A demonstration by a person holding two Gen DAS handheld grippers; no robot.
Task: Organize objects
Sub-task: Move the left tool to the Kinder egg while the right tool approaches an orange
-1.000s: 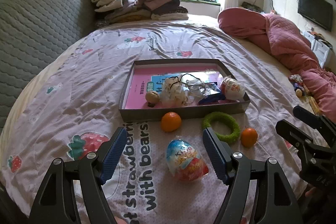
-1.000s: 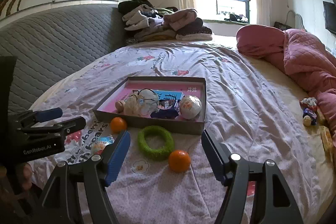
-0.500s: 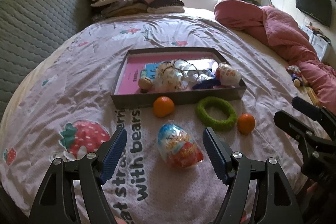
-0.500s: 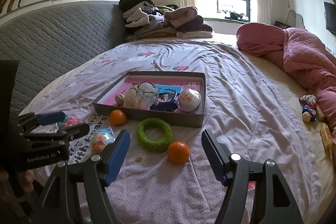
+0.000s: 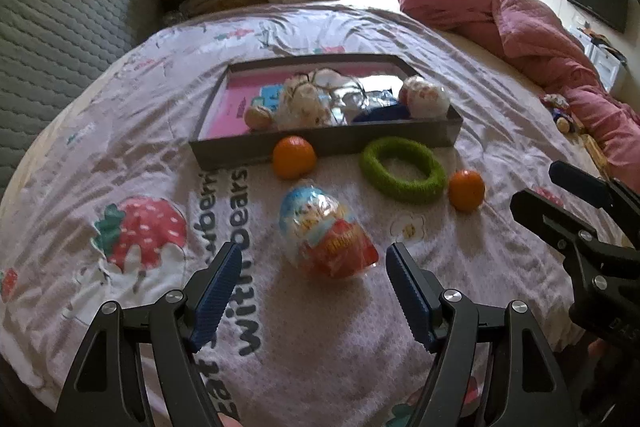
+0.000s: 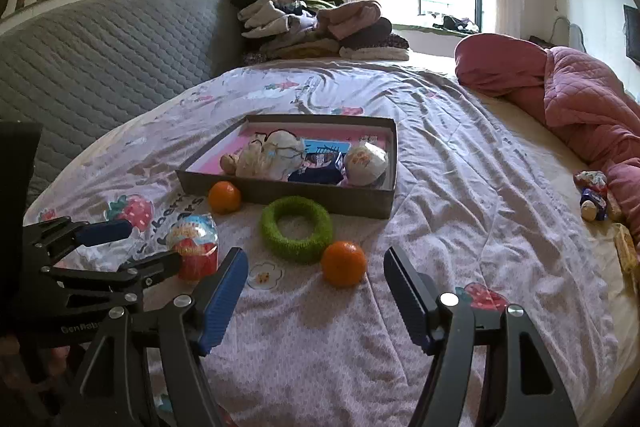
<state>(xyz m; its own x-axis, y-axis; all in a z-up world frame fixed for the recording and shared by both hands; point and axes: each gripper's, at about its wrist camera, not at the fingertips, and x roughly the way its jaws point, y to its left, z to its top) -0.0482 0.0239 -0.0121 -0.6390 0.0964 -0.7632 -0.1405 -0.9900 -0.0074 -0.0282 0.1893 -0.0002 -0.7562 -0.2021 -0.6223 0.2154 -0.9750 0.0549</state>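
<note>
Wrapped egg point(image 5: 326, 233) ahead of wide-open empty left tongs point(image 5: 314, 287); orange point(image 6: 343, 263) before gaping empty right tongs point(image 6: 316, 291).

The bedsheet point(image 5: 132, 155) bears large dark lettering reading "with bears" beside a partly legible "strawberri", while the left gripper point(image 6: 132, 247) carries a small pale "GenRobo" mark on its black body in the right wrist view.

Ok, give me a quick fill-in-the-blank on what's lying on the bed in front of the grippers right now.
1. The foil-wrapped egg-shaped toy lies just ahead of the open ____ gripper.
2. The fuzzy green ring lies between two round ____ fruits.
3. The shallow grey cardboard box has a ____ bottom.
4. The right gripper holds ____.

Missing words: left; orange; pink; nothing
</note>
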